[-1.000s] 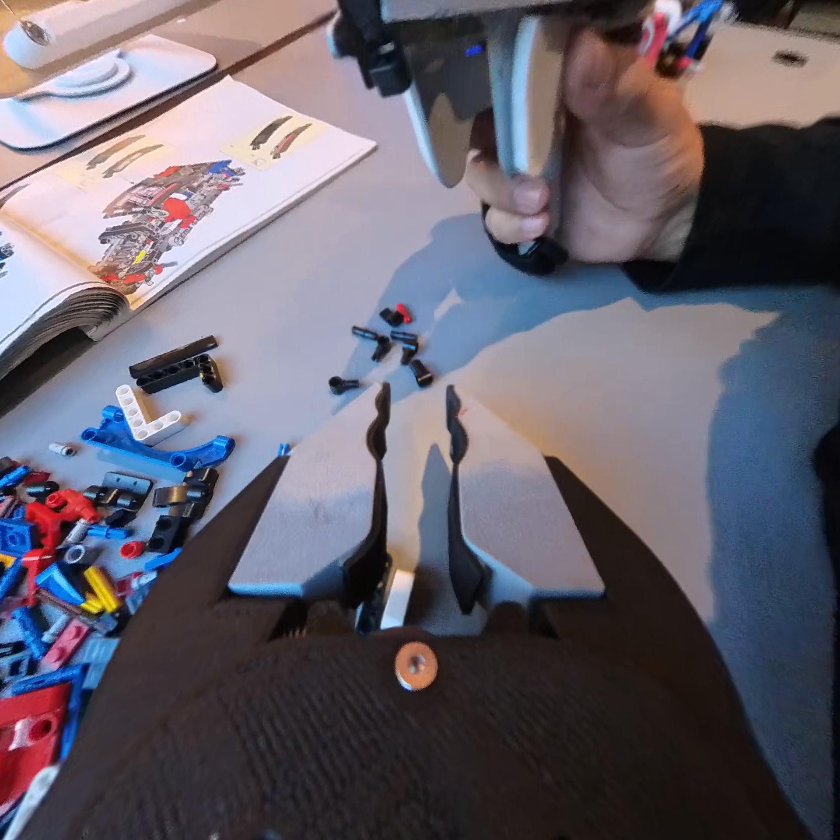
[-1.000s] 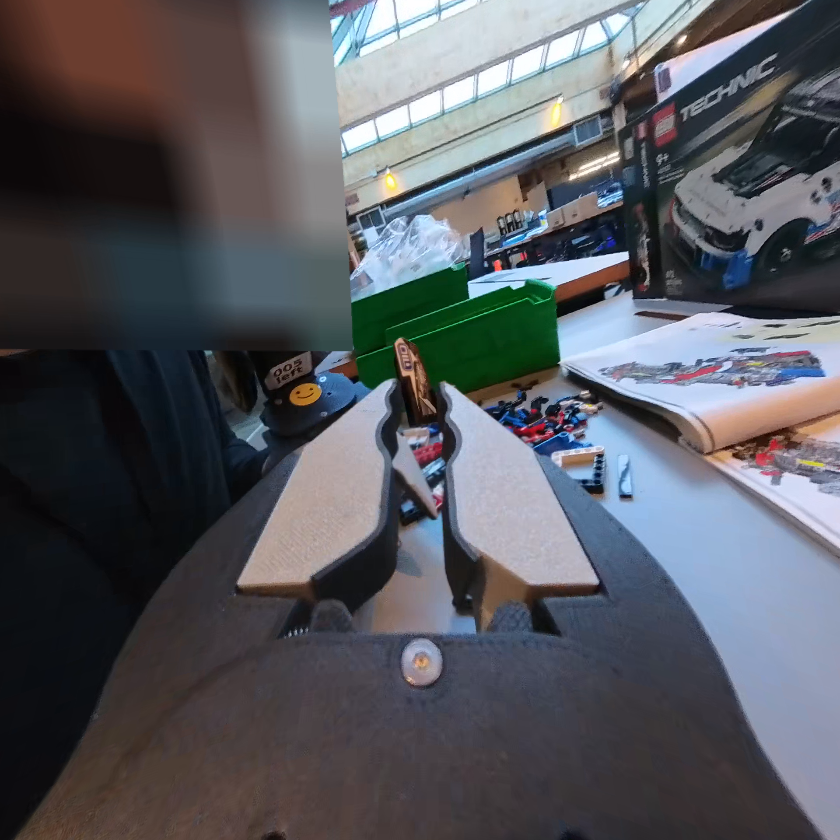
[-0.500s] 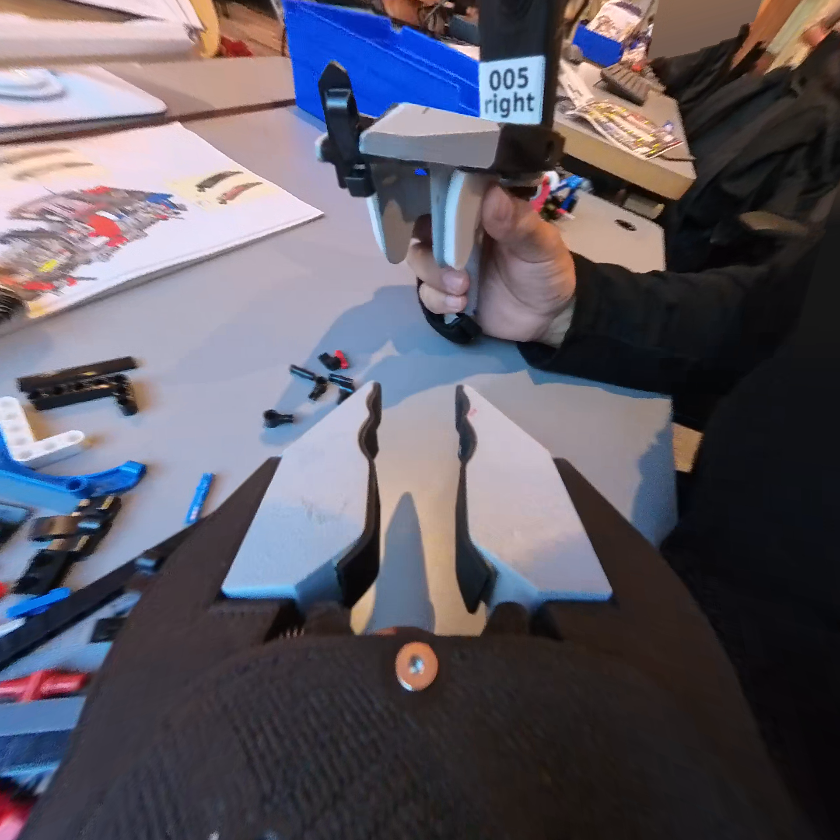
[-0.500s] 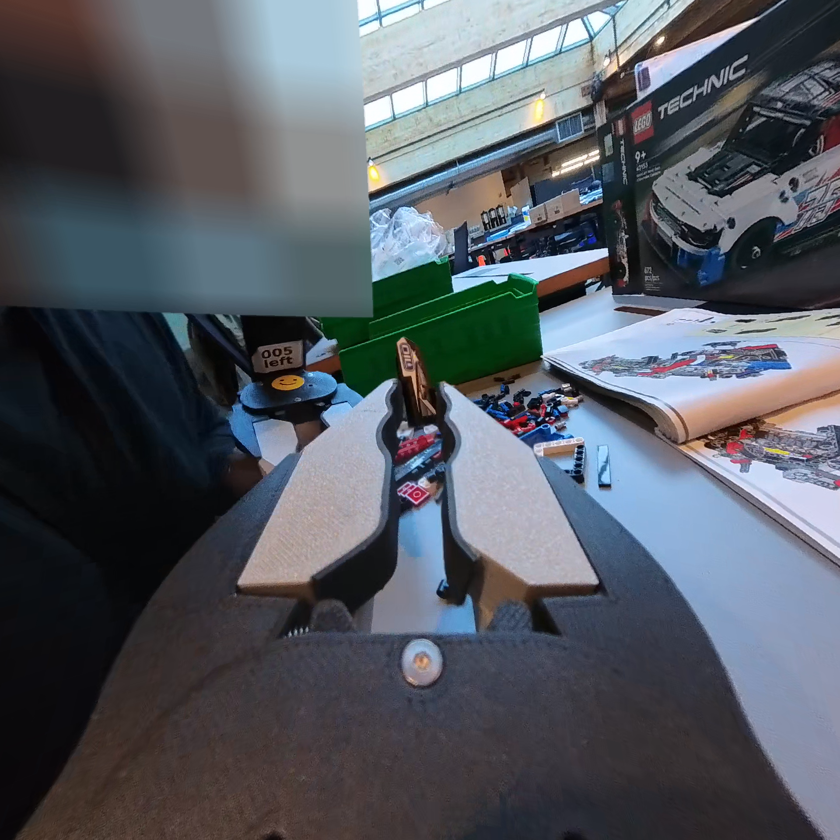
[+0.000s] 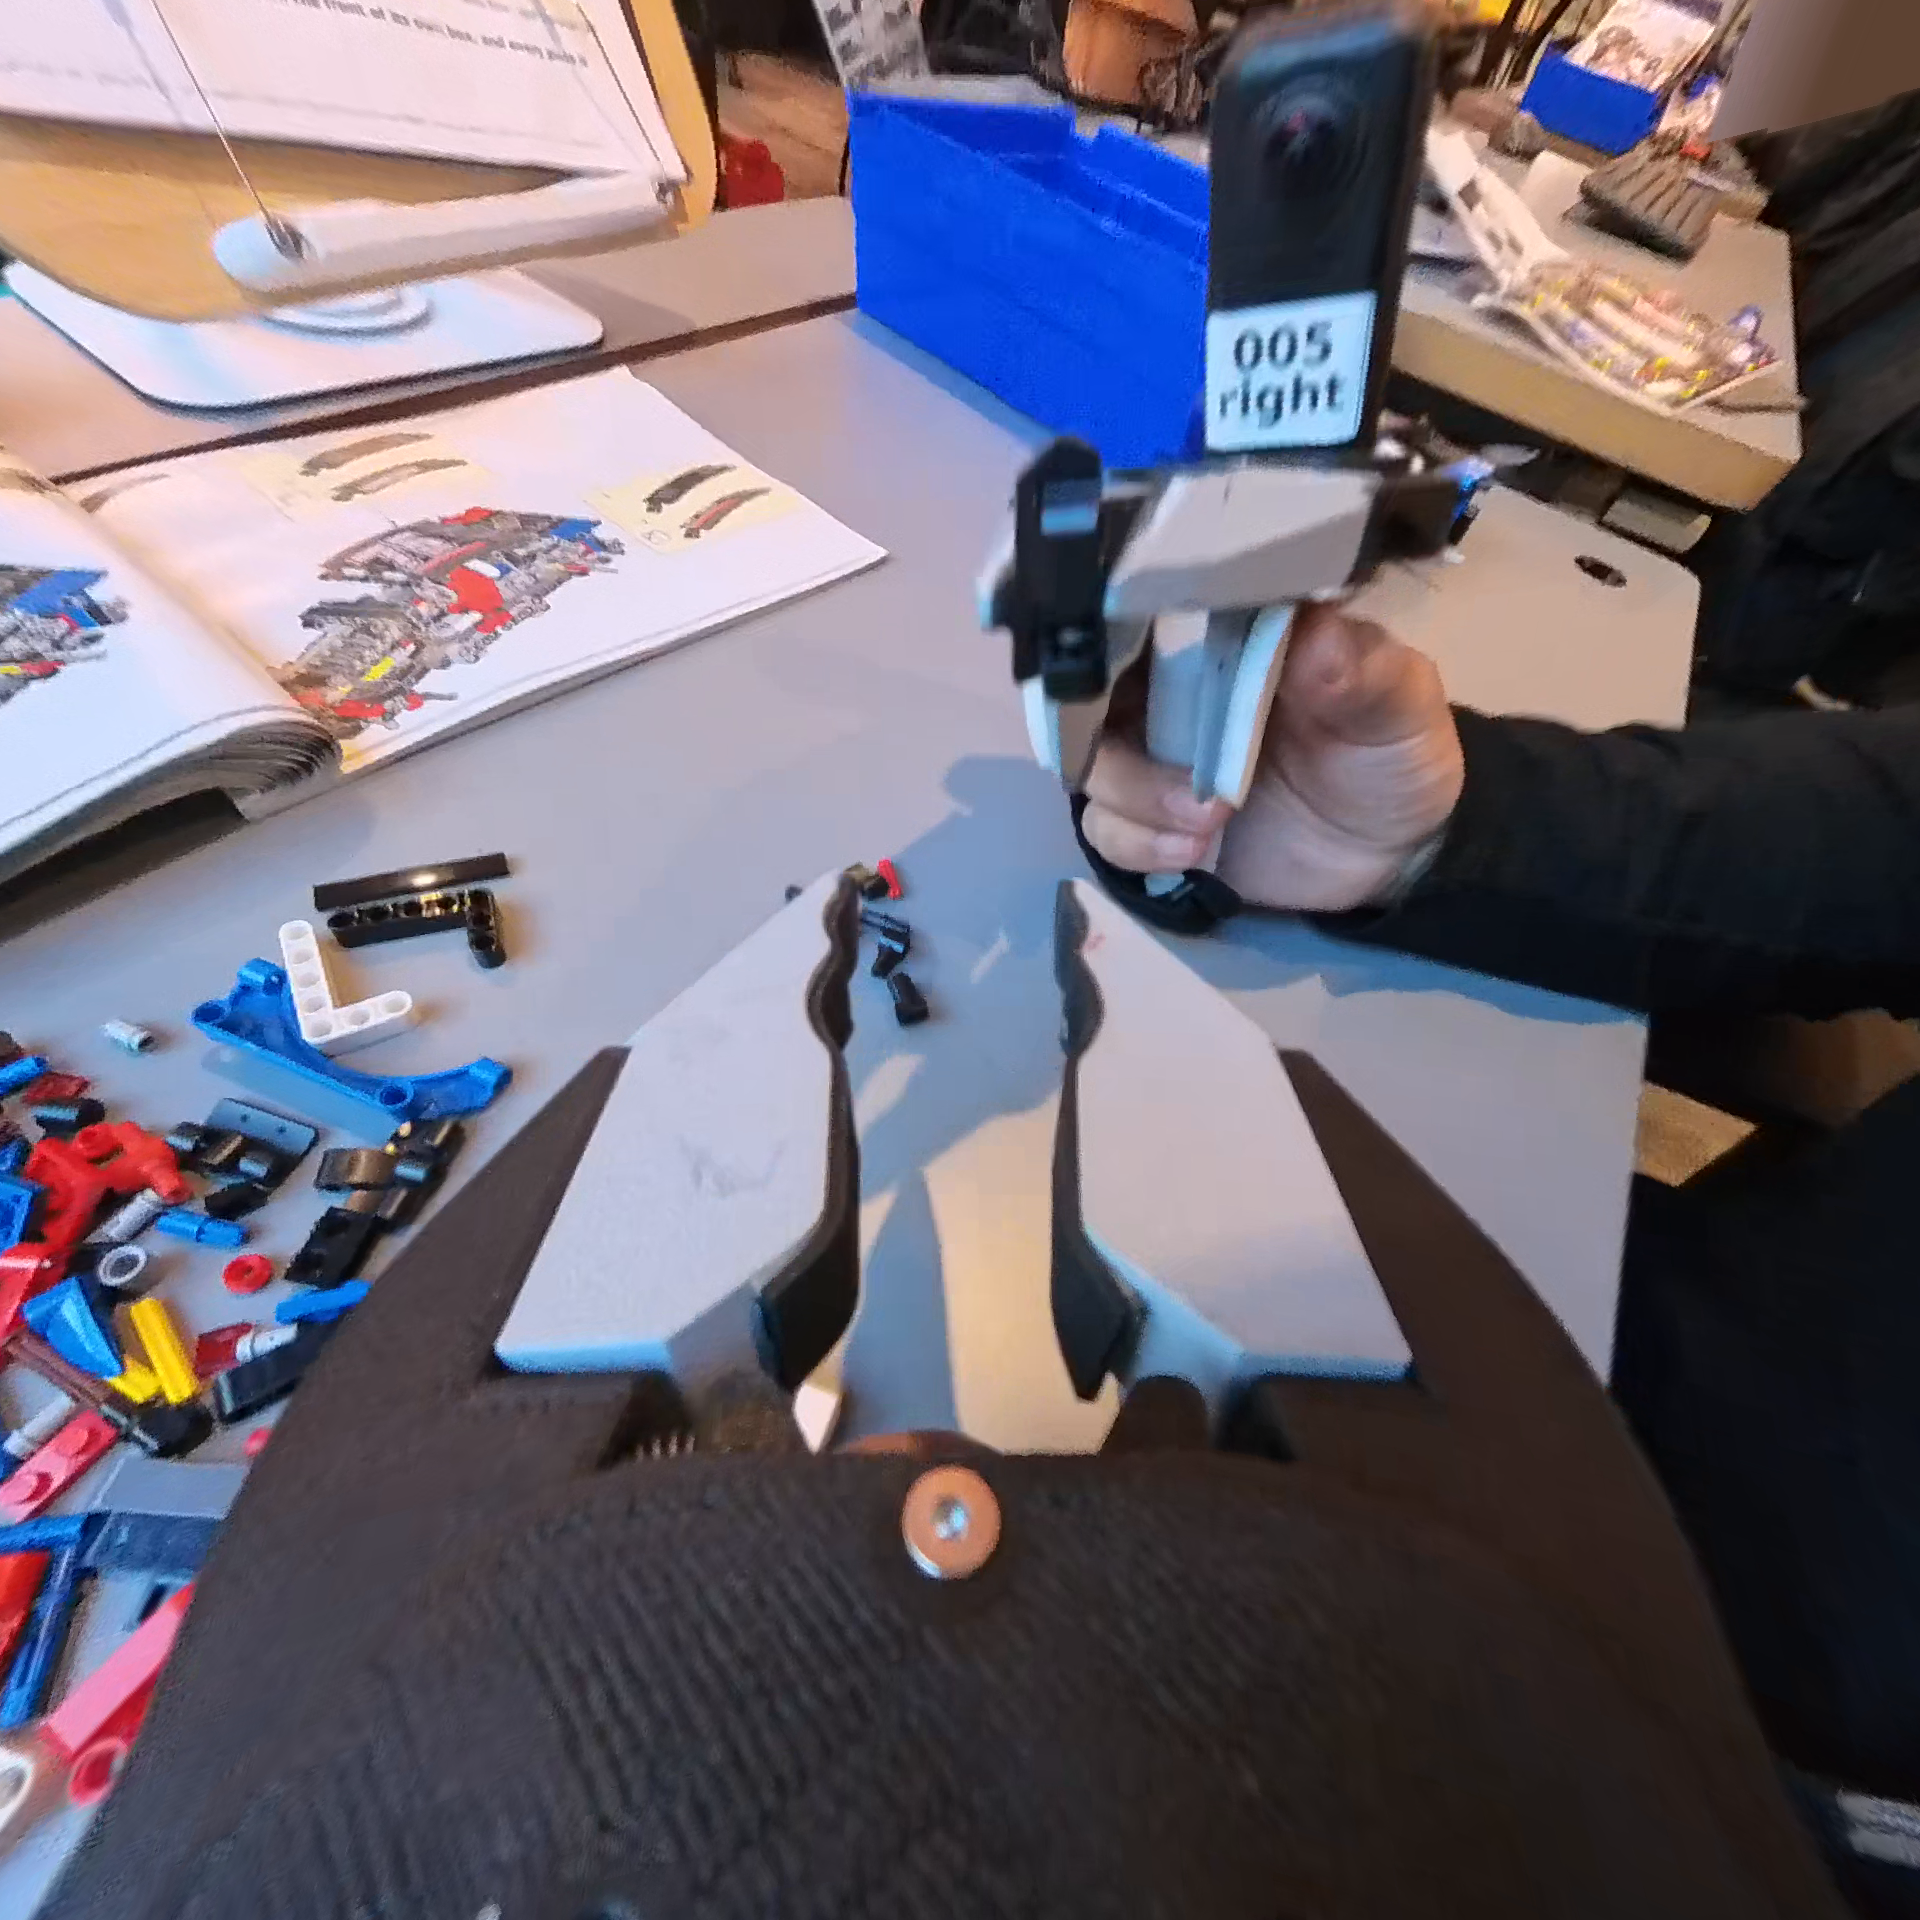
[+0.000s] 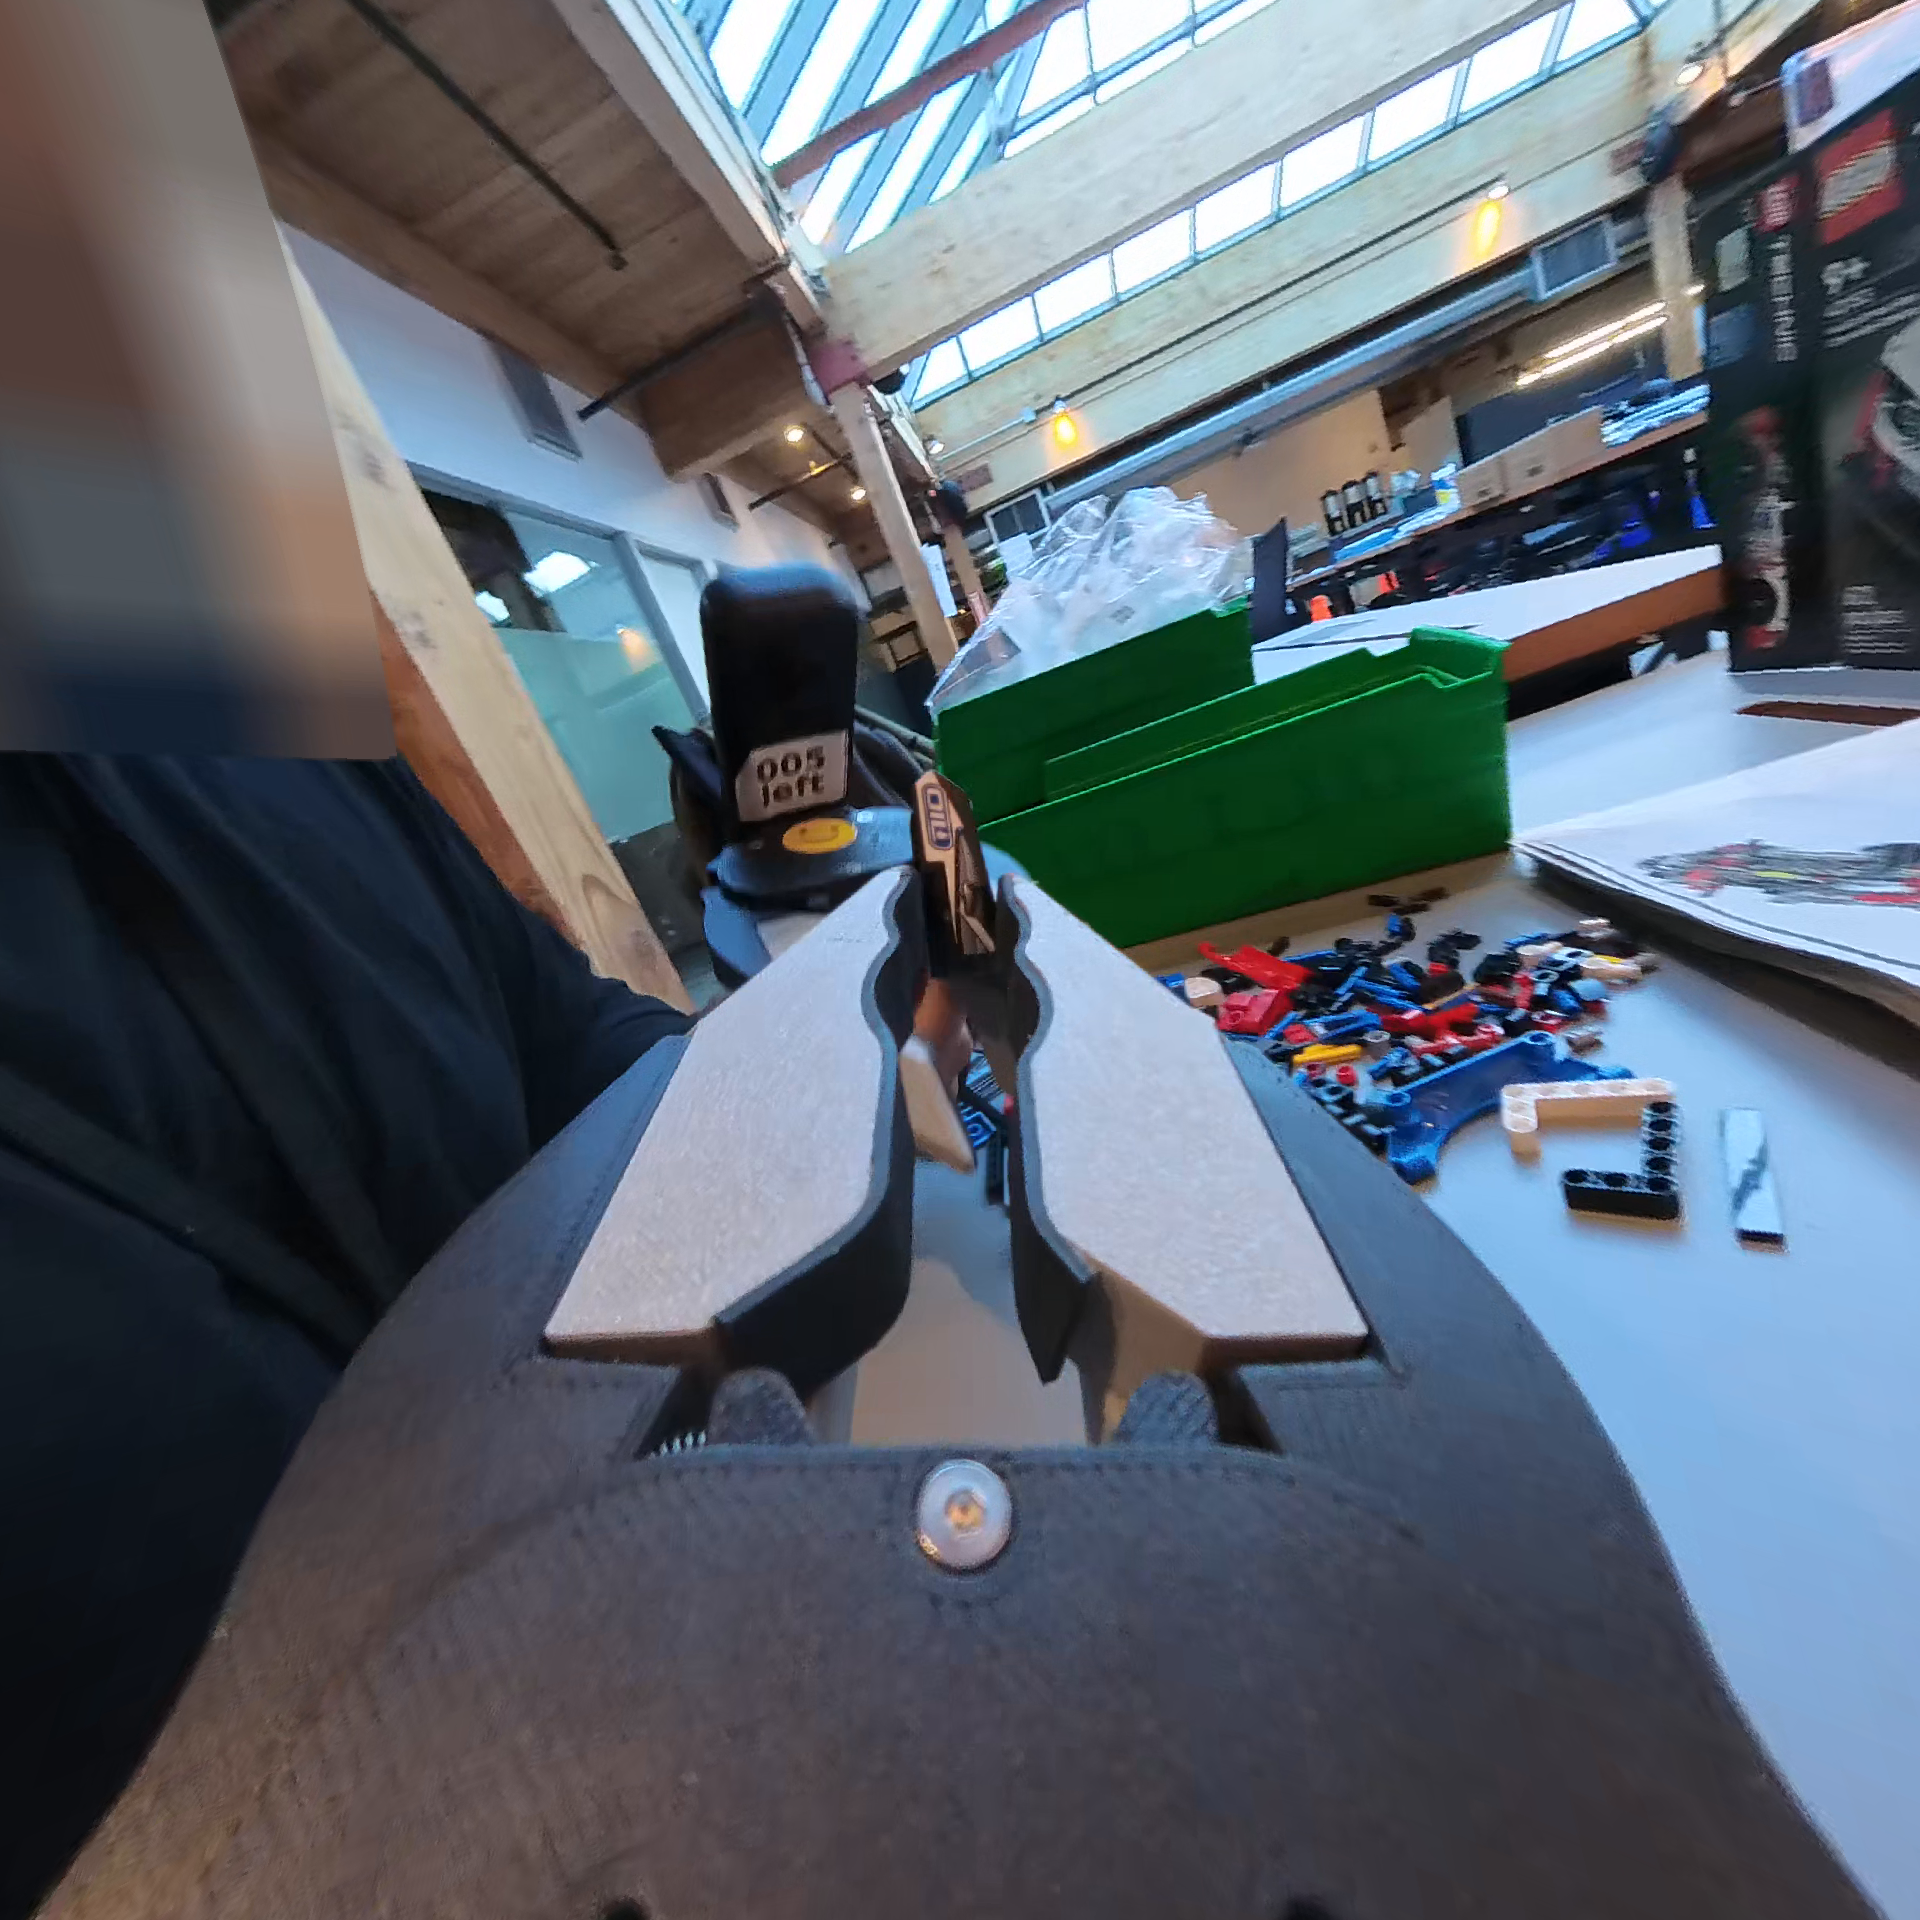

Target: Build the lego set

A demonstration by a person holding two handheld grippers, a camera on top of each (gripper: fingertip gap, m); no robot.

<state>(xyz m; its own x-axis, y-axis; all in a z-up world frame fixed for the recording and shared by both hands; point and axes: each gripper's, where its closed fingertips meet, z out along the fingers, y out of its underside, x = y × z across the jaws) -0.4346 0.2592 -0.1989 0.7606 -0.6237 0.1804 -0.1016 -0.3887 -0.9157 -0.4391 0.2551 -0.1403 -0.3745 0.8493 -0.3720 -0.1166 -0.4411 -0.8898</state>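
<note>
left gripper (image 5: 951, 956) gapes, empty | right gripper (image 6: 961, 914) pinches black piece (image 6: 951, 883), lower end hidden | pins (image 5: 891, 951) partly hidden

bright daylight from skylights (image 6: 1049, 187), hard shadows on the table (image 5: 1143, 997), edges bent and blurred.

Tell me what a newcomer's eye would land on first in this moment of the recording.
First, the right gripper, raised above the grey table and shut on a slim black curved lego panel that stands upright between its tips. Next, the left gripper, open and empty above a few small black pins. Then the heap of red, blue and black lego pieces beside the open instruction booklet.
</note>
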